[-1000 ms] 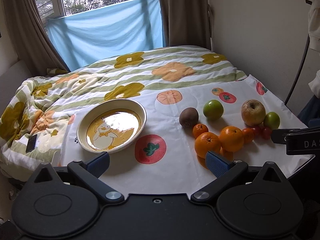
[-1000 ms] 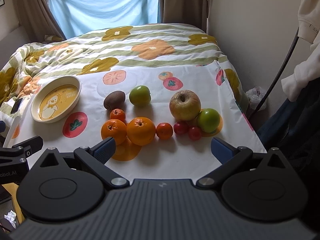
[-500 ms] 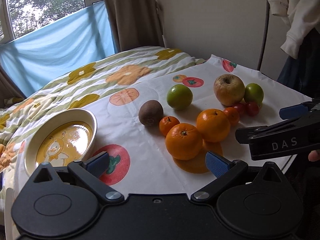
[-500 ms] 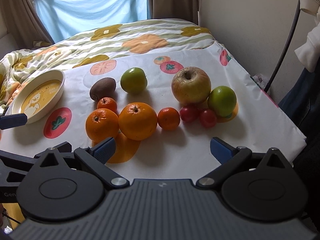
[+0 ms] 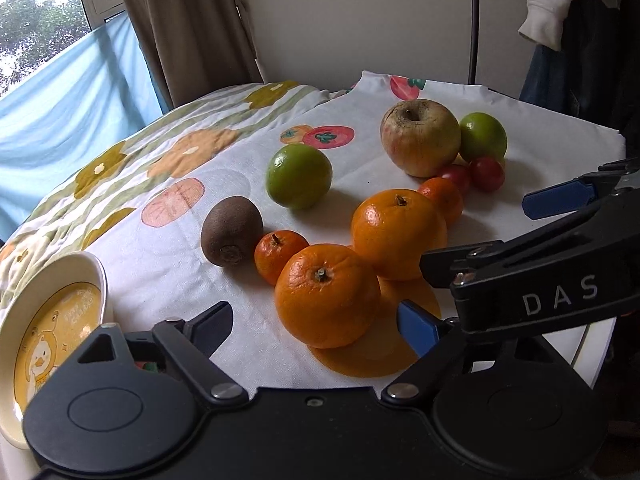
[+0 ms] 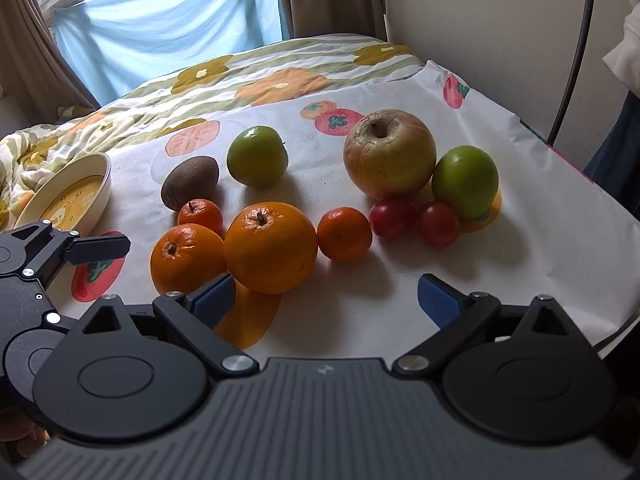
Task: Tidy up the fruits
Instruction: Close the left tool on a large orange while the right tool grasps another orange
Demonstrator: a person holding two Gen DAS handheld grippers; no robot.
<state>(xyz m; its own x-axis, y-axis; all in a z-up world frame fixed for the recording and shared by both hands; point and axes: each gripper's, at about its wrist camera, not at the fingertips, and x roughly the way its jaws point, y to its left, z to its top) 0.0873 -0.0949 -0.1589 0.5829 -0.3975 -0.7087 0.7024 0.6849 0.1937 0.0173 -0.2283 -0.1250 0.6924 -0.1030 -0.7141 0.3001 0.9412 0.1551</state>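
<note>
Fruit lies on a white printed cloth [image 6: 520, 264]. Two big oranges [image 5: 327, 295] [image 6: 270, 246], two small mandarins [image 6: 344, 233], a kiwi [image 6: 190, 182], two green fruits [image 6: 257, 156], a large apple [image 6: 389, 153] and two cherry tomatoes [image 6: 413, 220] are grouped together. A cream duck-print bowl [image 5: 48, 340] [image 6: 68, 196] sits at the left, empty. My left gripper [image 5: 316, 326] is open, its fingers either side of the near big orange, not touching. My right gripper [image 6: 326, 298] is open and empty, just in front of the oranges.
The cloth lies over a flower-print quilt [image 6: 256, 72] on a bed. A wall and curtains stand behind, a black cable [image 6: 576, 52] and hanging clothes at the right. The cloth's edge drops off at the right and front.
Both grippers have moved forward toward the fruit. The left one also swung right, from facing the bowl to facing the near orange. Both stay open.
</note>
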